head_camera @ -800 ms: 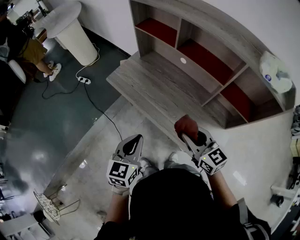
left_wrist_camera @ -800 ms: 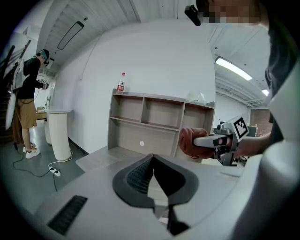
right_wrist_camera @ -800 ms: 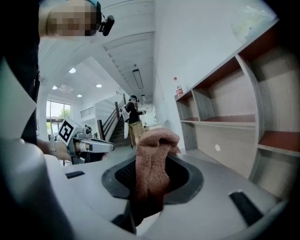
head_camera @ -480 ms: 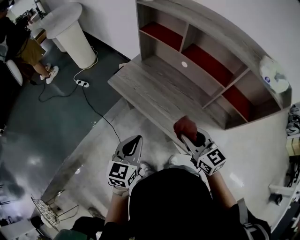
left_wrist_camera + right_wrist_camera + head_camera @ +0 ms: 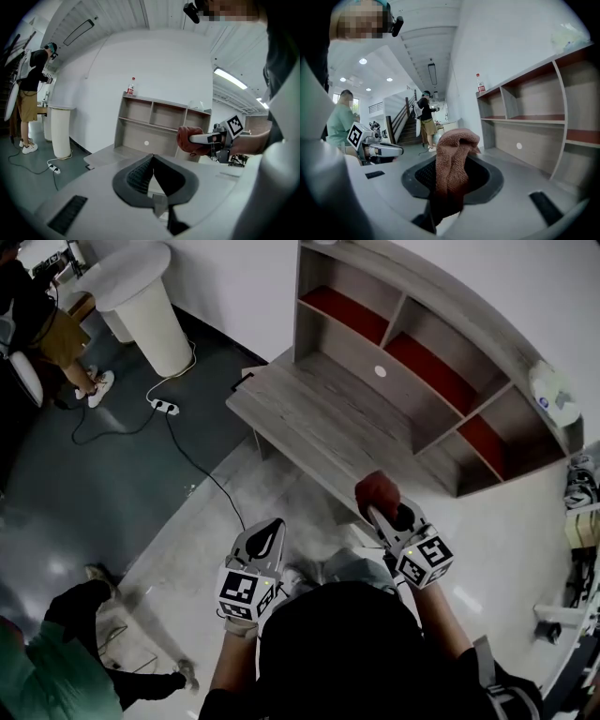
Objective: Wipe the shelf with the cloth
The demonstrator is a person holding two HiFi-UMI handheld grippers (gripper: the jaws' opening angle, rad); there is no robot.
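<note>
We hold the right gripper (image 5: 379, 511) just in front of the shelf (image 5: 349, 424), over the near edge of its low front deck. Its jaws are clamped on the cloth (image 5: 377, 490), a rust-brown towel bunched up above the tips. In the right gripper view the cloth droops down between the jaws and hides their tips. It does not touch the shelf.

Our left gripper (image 5: 271, 525) sits further back from the shelf, out over the pale floor (image 5: 202, 521) and left of the right one. Its jaws are together, tip against tip, and nothing is between them.

The shelf is grey wood, with three open compartments that have red floors. A small bottle (image 5: 131, 87) stands on top of the shelf near its left end, and a white bundle (image 5: 553, 390) lies on top near its right end. Left of the shelf stands a white round pedestal (image 5: 145, 310), with a power strip (image 5: 166, 404) and its black cable (image 5: 202, 460) on the floor nearby. A person in tan shorts (image 5: 42, 324) stands beyond the pedestal. Another, in green (image 5: 42, 676), crouches well away from the shelf.
</note>
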